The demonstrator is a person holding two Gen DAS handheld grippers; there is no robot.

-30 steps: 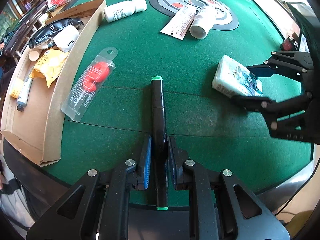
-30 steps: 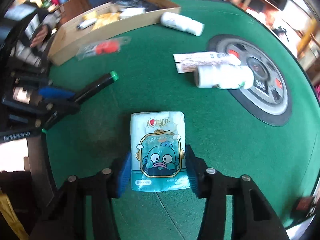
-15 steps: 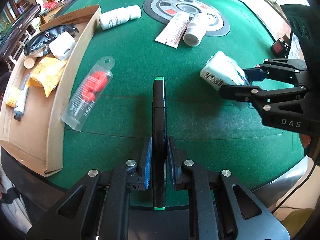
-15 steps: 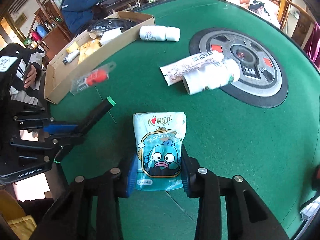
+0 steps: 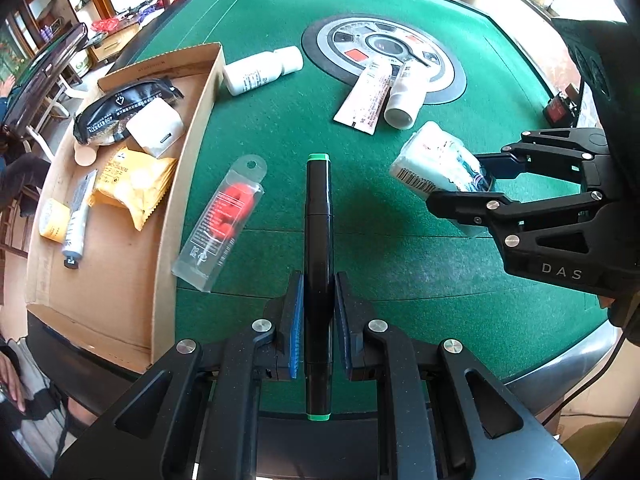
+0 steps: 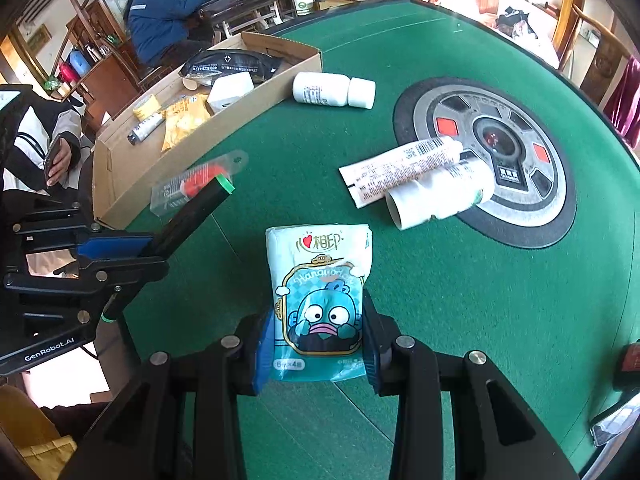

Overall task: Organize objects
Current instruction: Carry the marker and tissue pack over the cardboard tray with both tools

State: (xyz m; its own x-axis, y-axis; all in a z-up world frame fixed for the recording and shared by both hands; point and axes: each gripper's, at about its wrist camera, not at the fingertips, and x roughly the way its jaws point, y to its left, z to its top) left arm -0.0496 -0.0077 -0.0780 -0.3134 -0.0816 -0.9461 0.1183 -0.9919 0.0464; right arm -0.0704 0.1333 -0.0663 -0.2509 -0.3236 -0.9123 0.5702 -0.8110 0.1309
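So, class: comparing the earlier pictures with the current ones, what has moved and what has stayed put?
Both grippers have risen off the green table, carrying their loads. The right gripper lifted the tissue pack, and the left gripper raised the black marker. Both grips held throughout; nothing was released. The cardboard tray, the bottles, the tube and the red packet stayed put.

Black hand-held gripper (image 5: 317, 312), blue pads (image 5: 295, 320), silver screws (image 5: 261, 325)

The left gripper (image 5: 317, 320) is clamping a black marker (image 5: 318, 216) above the green table (image 5: 400, 264), while the right gripper (image 5: 460, 184) is gripping a tissue pack (image 5: 434, 162) nearby.
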